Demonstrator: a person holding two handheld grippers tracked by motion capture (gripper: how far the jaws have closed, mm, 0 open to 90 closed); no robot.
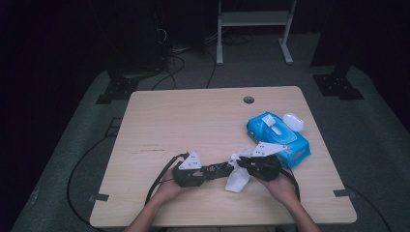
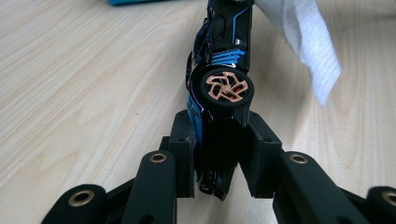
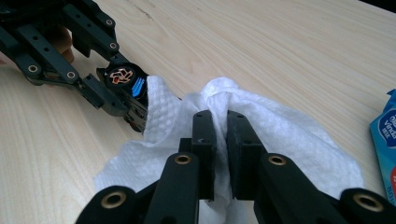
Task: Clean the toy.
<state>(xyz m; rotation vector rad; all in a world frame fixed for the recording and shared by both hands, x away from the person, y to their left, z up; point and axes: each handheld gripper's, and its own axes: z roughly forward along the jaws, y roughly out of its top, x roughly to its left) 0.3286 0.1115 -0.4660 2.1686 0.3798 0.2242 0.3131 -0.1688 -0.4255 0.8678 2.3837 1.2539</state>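
A black and blue toy car [image 2: 219,79] with copper-coloured wheels lies on its side between the jaws of my left gripper [image 2: 217,154], which is shut on its rear end. In the high view the left gripper [image 1: 212,170] points right with the car [image 1: 218,169] sticking out. My right gripper [image 3: 220,126] is shut on a bunched white wipe [image 3: 261,130]. The wipe [image 1: 238,176] presses against the car's front end [image 3: 133,91]. The right gripper [image 1: 246,164] points left, toward the car.
A blue wet-wipe pack [image 1: 278,137] with its white lid flipped open lies just right of my right gripper. The wooden table [image 1: 183,121] has a cable hole [image 1: 248,100] near its far edge. Cables trail off the near-left edge.
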